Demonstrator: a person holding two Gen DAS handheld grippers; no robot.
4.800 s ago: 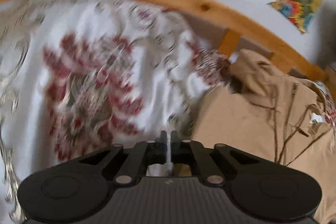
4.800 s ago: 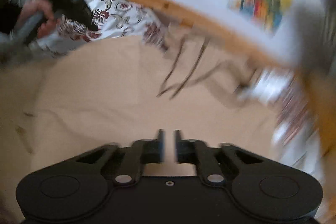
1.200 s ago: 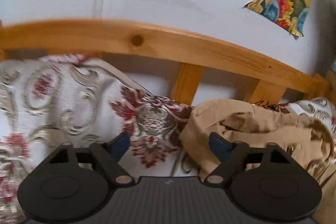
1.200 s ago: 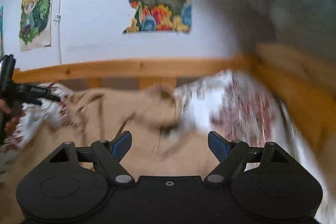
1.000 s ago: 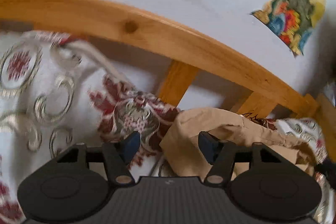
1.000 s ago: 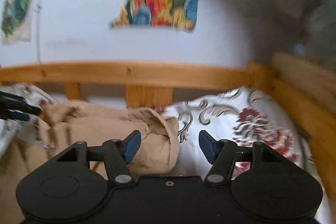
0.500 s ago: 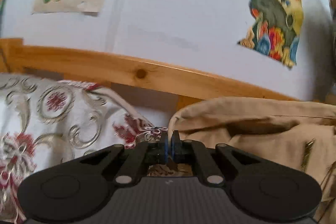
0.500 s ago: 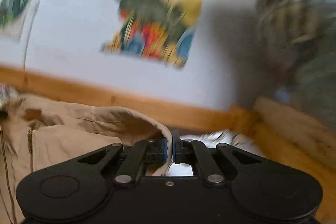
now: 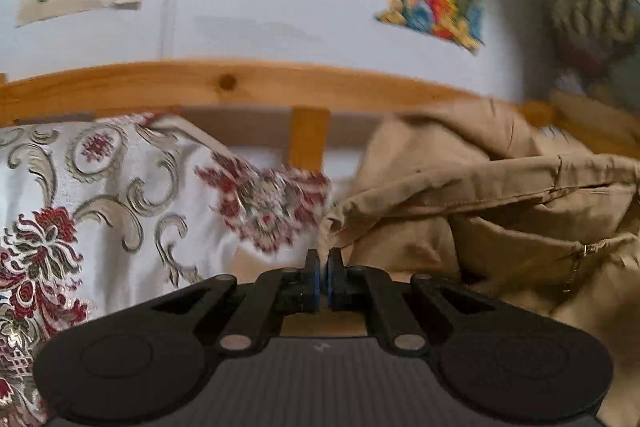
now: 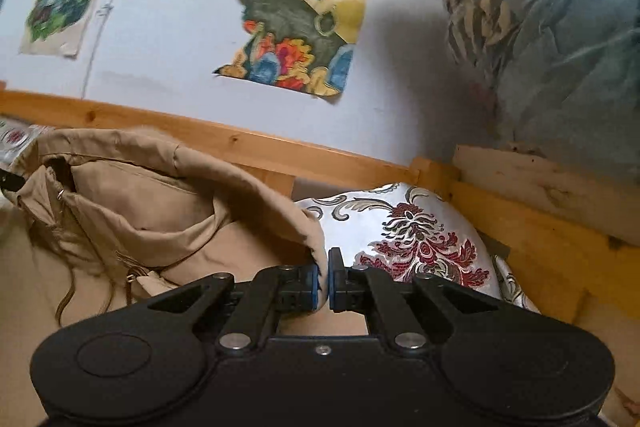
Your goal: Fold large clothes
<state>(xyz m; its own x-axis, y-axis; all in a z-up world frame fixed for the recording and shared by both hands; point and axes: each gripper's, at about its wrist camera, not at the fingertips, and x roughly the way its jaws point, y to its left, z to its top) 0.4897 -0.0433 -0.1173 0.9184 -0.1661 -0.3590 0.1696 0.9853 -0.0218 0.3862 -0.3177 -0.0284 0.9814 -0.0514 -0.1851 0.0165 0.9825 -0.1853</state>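
Note:
A large tan jacket (image 9: 480, 195) with a zipper lies on a bed with a white, red-flowered bedspread (image 9: 100, 195). My left gripper (image 9: 323, 263) is shut on the jacket's left edge and holds it lifted off the bed. In the right wrist view my right gripper (image 10: 324, 263) is shut on the jacket's (image 10: 160, 211) right edge, also lifted. The cloth sags in folds between the two grippers. The tip of the left gripper (image 10: 10, 181) shows at the far left of the right wrist view.
A wooden bed rail (image 9: 240, 83) runs along the back, in front of a white wall with colourful posters (image 10: 296, 19). A wooden side board (image 10: 540, 211) and a blue-grey quilt in plastic (image 10: 560, 39) stand at the right. The bedspread (image 10: 416, 239) shows right of the jacket.
Both grippers were open near the jacket's upper edge a second ago. They have shut on the cloth and raised it off the bed.

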